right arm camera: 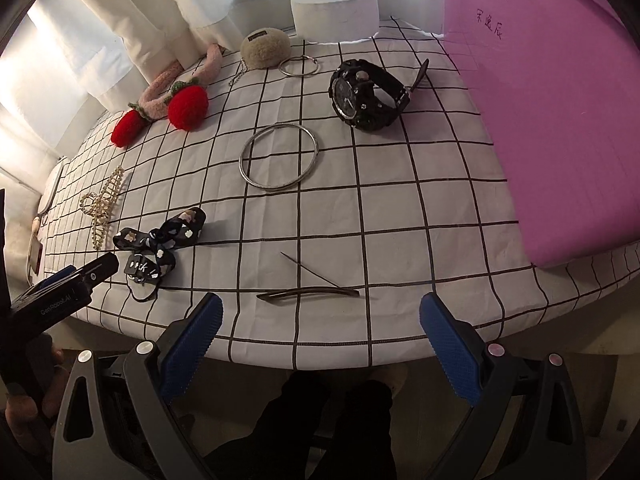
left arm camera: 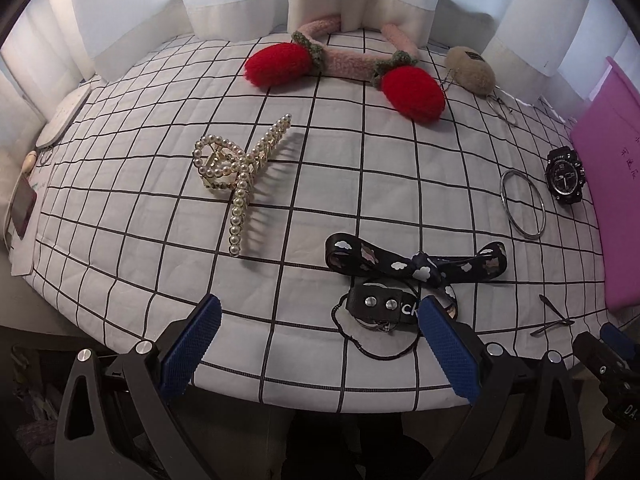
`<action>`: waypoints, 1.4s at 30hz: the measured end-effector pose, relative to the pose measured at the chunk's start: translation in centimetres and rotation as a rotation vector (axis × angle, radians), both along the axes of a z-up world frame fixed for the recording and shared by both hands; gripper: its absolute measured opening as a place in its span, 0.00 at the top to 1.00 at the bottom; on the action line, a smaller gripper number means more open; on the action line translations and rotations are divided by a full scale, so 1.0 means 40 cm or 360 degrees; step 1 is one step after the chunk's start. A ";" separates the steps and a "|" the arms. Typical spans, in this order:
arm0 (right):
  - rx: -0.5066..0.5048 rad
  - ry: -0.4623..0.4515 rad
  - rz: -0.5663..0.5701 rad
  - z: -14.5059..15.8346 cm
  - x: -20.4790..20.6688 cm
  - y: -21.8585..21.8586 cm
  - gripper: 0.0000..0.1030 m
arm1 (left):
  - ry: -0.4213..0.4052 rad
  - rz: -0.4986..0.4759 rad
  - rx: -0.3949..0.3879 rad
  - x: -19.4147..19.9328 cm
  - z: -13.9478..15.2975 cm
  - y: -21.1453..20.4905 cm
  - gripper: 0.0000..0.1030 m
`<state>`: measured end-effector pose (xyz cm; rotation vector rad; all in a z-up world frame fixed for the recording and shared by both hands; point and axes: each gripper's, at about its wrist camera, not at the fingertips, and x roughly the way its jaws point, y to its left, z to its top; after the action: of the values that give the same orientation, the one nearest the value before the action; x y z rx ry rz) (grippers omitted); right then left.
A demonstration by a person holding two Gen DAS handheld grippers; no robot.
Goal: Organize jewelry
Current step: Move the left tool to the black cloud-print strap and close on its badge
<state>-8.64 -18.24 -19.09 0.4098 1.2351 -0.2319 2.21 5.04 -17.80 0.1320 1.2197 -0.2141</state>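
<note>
Both claws are spread, pinching nothing. Just ahead of the left gripper [left arm camera: 320,312] lies the navy bow [left arm camera: 416,266], the pearl hair claw [left arm camera: 236,180] beyond-left. Ahead of the right gripper [right arm camera: 320,312]: hairpin [right arm camera: 308,293], silver bangle [right arm camera: 279,157], then black watch [right arm camera: 366,94] beyond-right.

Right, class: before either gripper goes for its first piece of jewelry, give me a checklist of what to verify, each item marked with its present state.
1. Left gripper open and empty: ok.
2. Right gripper open and empty: ok.
3. Dark hair clip lies flat just ahead of the right fingers, with nothing on it: ok.
4. Bow lanyard free of other pieces: not ok; a thin black cord loops beneath it.
5. Silver bangle and black watch apart, not touching: ok.
6. Container to sort into: cannot tell; only a pink folder lies on the cloth's right side.
</note>
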 end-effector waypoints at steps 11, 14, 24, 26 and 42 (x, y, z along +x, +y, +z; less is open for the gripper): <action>-0.0016 0.0051 -0.0179 -0.074 0.039 -0.011 0.08 | -0.0007 -0.0018 0.0023 0.023 -0.065 -0.028 0.06; -0.0097 0.0078 -0.0152 -0.076 0.050 -0.005 0.08 | -0.0011 -0.0025 0.0027 0.028 -0.075 -0.035 0.06; -0.0266 0.0096 -0.0045 -0.084 0.054 0.027 0.08 | -0.0056 -0.0030 0.0017 0.034 -0.093 -0.056 0.05; -0.0275 0.0073 -0.0035 -0.084 0.049 0.026 0.08 | -0.0073 -0.0032 0.0015 0.027 -0.092 -0.056 0.05; -0.0271 0.0018 0.0025 -0.083 0.028 0.033 0.09 | -0.0084 -0.0137 -0.0018 -0.039 -0.064 -0.084 0.43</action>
<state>-7.53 -16.90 -22.40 0.2521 1.2191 -0.3238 0.65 1.70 -20.37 0.1794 1.1611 -0.2909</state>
